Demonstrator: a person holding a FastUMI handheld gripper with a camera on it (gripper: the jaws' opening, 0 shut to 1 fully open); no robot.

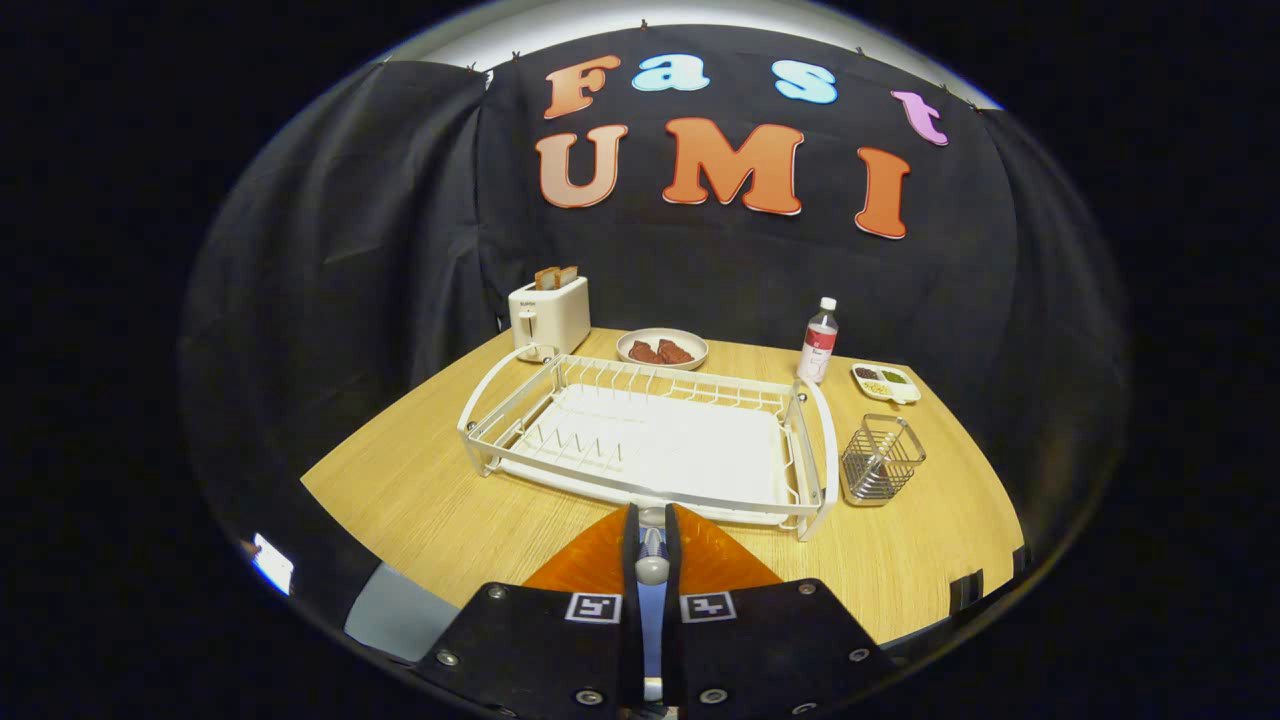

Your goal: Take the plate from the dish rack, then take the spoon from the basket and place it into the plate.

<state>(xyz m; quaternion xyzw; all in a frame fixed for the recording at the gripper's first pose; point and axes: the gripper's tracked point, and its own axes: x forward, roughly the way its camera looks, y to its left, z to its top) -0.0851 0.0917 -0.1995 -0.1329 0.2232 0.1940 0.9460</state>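
While the gripper [651, 560] sits nearly closed, its two fingers pinch a spoon [651, 566] between them; the bowl end of the spoon pokes up in the narrow gap. Directly under the fingers lies an orange plate [590, 560], on the desk [420, 500] just in front of the dish rack [650, 440], so the spoon is right over the plate and still gripped.

Landmark = dish rack, white wire with a tray, centre of the desk, nothing standing in its slots.
- Wire basket [880, 460]: just beside the rack's right end, upright; can't tell if anything is left inside.
- Bottle [818, 342]: behind the rack's right corner, upright, white cap, red label.
- Small divided dish [886, 382]: right of the bottle, behind the basket.
- Bowl [662, 348] with brownish pieces: behind the rack, about mid-length.
- Toaster [549, 315]: behind the rack's left corner, bread sticking out of the top.
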